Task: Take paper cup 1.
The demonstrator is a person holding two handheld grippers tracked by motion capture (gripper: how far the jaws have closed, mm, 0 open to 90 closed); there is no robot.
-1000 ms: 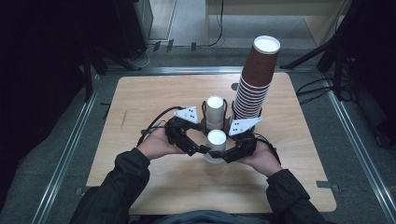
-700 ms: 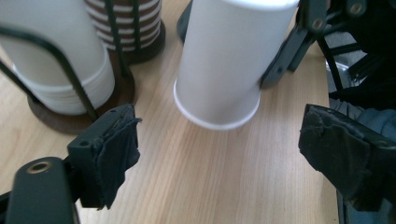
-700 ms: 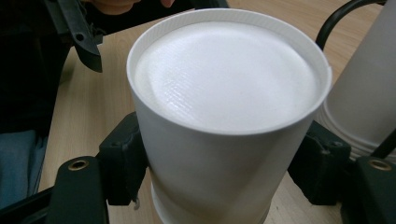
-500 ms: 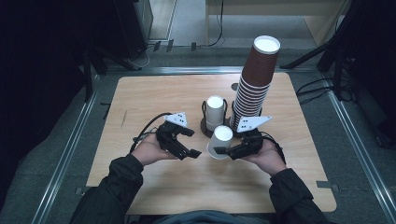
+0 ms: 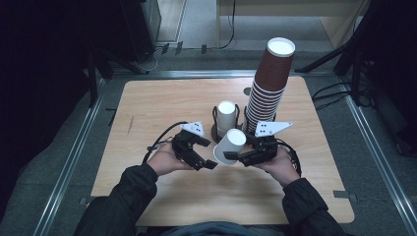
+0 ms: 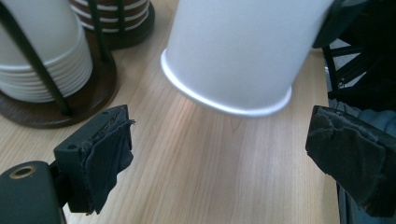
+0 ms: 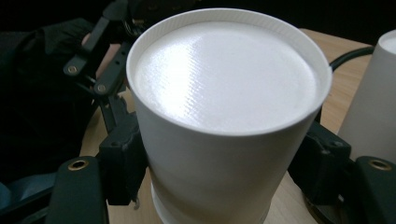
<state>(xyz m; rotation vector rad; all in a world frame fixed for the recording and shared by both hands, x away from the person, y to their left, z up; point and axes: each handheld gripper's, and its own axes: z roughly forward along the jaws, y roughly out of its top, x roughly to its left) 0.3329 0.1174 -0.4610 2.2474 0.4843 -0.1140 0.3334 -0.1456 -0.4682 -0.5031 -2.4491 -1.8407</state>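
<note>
Right tool [image 5: 235,156] clamped on plain white paper cup [image 5: 229,145], tilted, bottom end up, above near middle of pale wooden worktop [image 5: 162,103]. Left tool [image 5: 206,162] just left of cup, jaws apart and just been opening, nothing pressed between. Beyond: short white cup stack in dark wire holder [image 5: 226,117], tall brown paper cup tower [image 5: 269,83] right of it.

Left gripper [image 5: 209,158] fingers just opened, empty; right gripper [image 5: 231,156] fingers clamped.
</note>
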